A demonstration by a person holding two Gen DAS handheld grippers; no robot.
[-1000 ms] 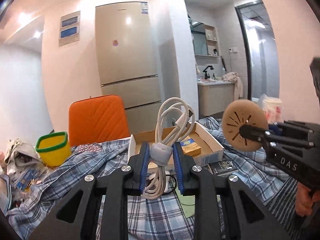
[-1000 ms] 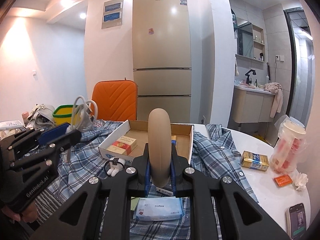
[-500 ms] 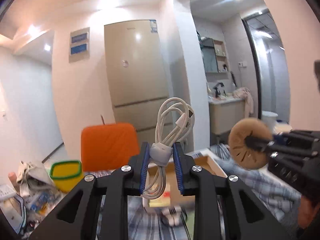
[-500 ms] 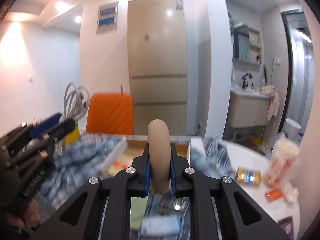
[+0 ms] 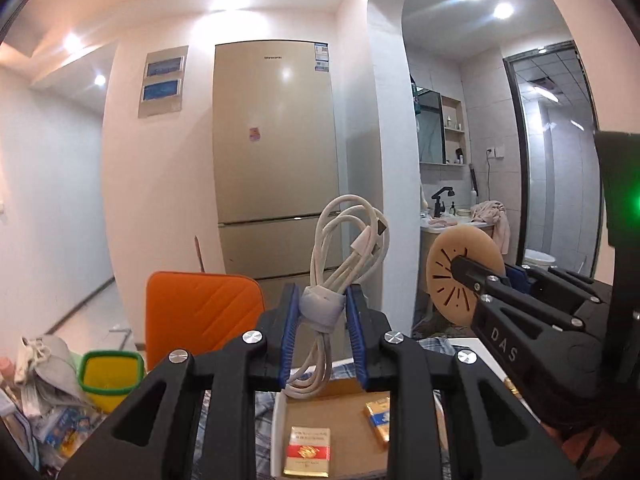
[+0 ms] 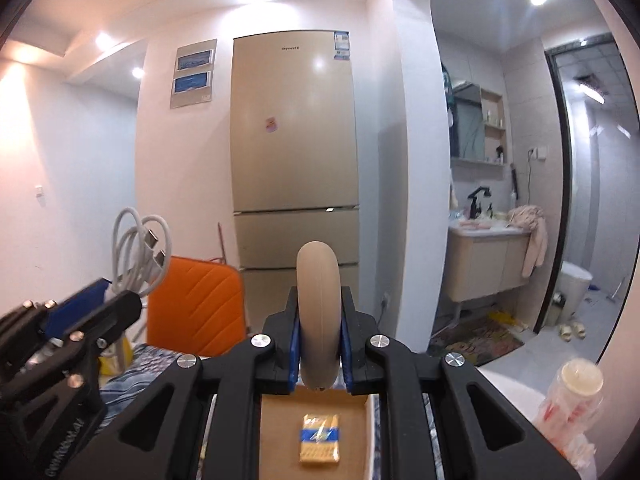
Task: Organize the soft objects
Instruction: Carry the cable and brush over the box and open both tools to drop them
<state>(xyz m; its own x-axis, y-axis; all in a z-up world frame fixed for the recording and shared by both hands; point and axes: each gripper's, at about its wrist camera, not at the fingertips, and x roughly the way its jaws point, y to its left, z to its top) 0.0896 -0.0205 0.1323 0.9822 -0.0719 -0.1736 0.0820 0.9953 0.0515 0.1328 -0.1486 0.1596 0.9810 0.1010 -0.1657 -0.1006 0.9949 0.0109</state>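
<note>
both tools [image 5: 323, 334] [image 6: 319, 350] rose, gripping one cable [image 5: 347, 248], one puff [image 6: 318, 320].

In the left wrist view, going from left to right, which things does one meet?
Green-rimmed yellow bin → orange chair back → coiled white cable in the left claw → tan round disc in the right claw.

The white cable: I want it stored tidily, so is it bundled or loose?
Bundled: the white cable is coiled in loops, and a grey strap wraps its middle.

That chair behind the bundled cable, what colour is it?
Bright orange, with stitched diagonal lines; the chair shows best in the left wrist view.
</note>
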